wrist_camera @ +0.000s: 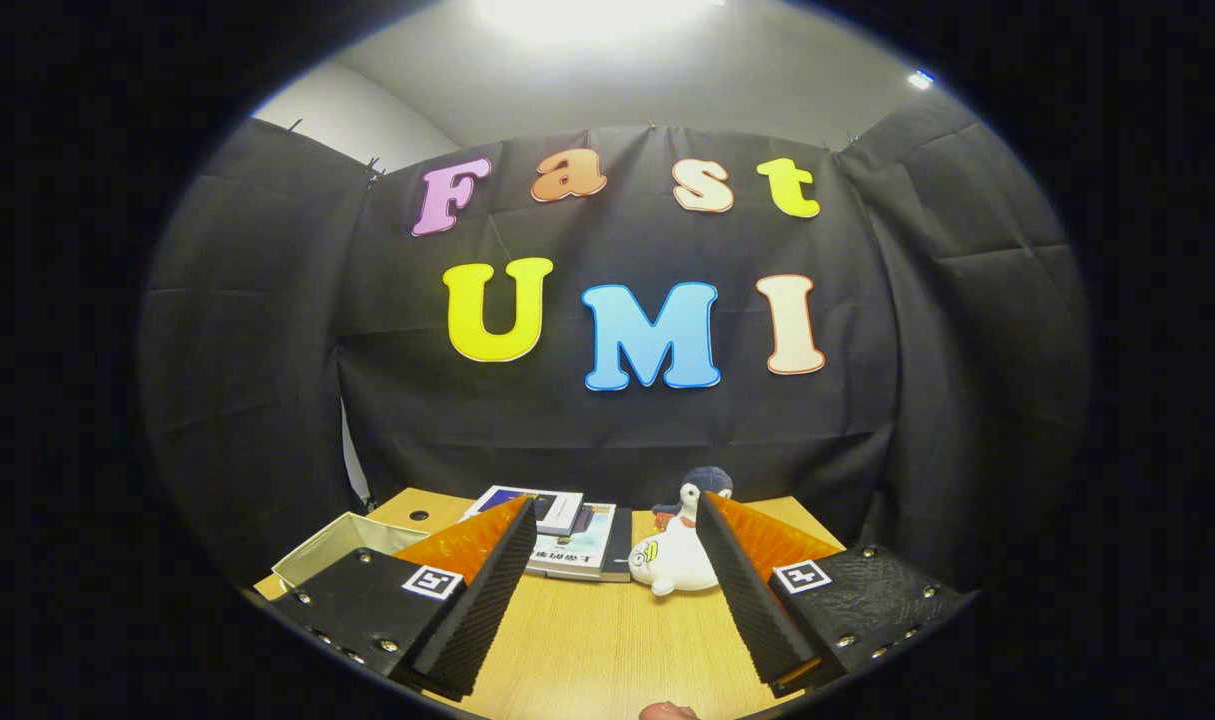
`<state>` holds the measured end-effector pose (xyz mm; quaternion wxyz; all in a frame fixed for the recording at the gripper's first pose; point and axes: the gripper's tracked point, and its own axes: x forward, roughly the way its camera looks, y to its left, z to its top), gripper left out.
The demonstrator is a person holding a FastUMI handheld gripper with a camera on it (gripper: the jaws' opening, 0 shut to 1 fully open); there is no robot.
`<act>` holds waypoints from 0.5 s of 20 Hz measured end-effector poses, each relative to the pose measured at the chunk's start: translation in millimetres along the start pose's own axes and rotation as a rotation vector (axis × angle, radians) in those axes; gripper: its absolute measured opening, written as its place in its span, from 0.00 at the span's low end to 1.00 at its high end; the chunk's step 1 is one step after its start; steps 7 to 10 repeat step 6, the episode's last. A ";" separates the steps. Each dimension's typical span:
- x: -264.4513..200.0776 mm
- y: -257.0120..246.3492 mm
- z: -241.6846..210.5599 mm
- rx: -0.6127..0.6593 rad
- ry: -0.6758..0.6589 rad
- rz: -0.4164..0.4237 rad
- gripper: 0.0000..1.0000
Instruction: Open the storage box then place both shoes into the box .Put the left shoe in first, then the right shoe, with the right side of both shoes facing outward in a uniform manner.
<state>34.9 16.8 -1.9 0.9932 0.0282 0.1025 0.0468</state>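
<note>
Above the wooden table [607, 640], gripper [617, 515] spread wide, holding nothing; plush penguin [679, 560] and books [567, 535] lie beyond its fingers.

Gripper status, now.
Gripper: open, fingers spread wide, holding nothing; only bare table lies between them, the plush penguin just beyond.
</note>
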 end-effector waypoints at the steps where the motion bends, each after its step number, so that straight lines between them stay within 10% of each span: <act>1: 1.1 -2.2 0.1 -0.001 -0.004 -0.003 0.97; 10: 4.7 -4.4 1.0 0.000 -0.014 -0.006 0.97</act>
